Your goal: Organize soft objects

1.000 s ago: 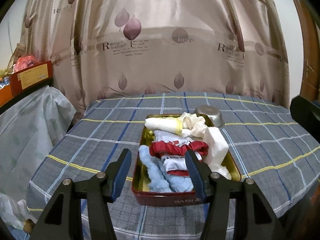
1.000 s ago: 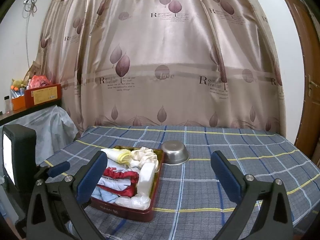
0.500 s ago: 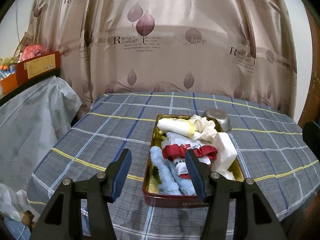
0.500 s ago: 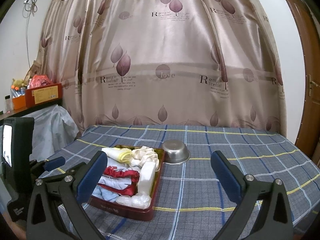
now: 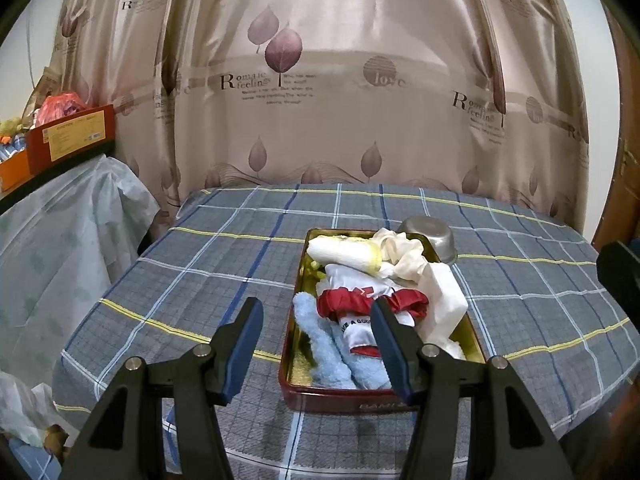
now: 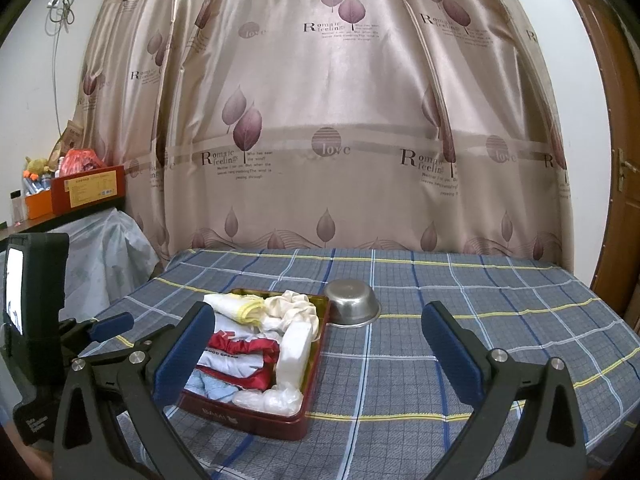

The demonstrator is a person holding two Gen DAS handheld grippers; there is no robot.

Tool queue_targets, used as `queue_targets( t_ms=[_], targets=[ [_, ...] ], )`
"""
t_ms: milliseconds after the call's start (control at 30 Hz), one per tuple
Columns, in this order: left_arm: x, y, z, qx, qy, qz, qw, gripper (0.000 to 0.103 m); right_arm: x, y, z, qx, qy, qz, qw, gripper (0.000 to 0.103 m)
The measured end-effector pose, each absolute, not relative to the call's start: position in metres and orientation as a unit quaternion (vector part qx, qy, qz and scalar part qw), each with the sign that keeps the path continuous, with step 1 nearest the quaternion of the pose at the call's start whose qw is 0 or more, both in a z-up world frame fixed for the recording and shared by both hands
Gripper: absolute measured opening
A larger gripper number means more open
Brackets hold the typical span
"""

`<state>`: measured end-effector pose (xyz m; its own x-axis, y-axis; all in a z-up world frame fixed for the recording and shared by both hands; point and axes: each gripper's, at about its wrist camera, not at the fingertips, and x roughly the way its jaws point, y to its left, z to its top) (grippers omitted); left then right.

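Nearest the lens, the left hand-held gripper (image 5: 316, 344) stood moderately wide with nothing between its blue pads, hovering over the near left corner of the tin. The right hand-held gripper (image 6: 316, 354) gaped wide and empty above the counter.

One dark red rectangular metal tin (image 5: 344, 396) with a gold inside lay on the blue-grey plaid cloth of the counter (image 5: 192, 280); raised letters on its near wall read "BAM", the rest hidden. The soft things were all packed in it: one light blue fluffy cloth (image 5: 324, 340) at 7 o'clock, one white and red printed garment (image 5: 360, 300) in the middle with "GOOD" legible, one white folded cloth (image 5: 444, 300) at 3 o'clock, one white roll with a yellow edge (image 5: 344, 252) at 11 o'clock, and one cream scrunchie (image 5: 400, 248) at 1 o'clock.

One small steel bowl (image 5: 434, 236) sat upside down, touching the tin's far right corner.

Behind hung a beige satin curtain (image 5: 320, 80) printed with leaves, "Romaic feelings" and "love". A brown wooden door (image 6: 612, 160) stood at 3 o'clock.
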<state>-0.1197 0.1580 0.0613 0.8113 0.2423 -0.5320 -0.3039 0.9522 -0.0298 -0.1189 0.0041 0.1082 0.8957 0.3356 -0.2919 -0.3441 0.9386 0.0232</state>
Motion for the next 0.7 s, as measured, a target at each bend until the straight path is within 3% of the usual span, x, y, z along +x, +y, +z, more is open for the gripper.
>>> queue_targets(
  t_ms=[700],
  targets=[
    [-0.1256,0.1545,0.0656,-0.033,0.249,0.143,0.957,0.057,-0.1214,0.0032,0.1033,-0.016,0.151,0.173,0.973,0.102]
  ],
)
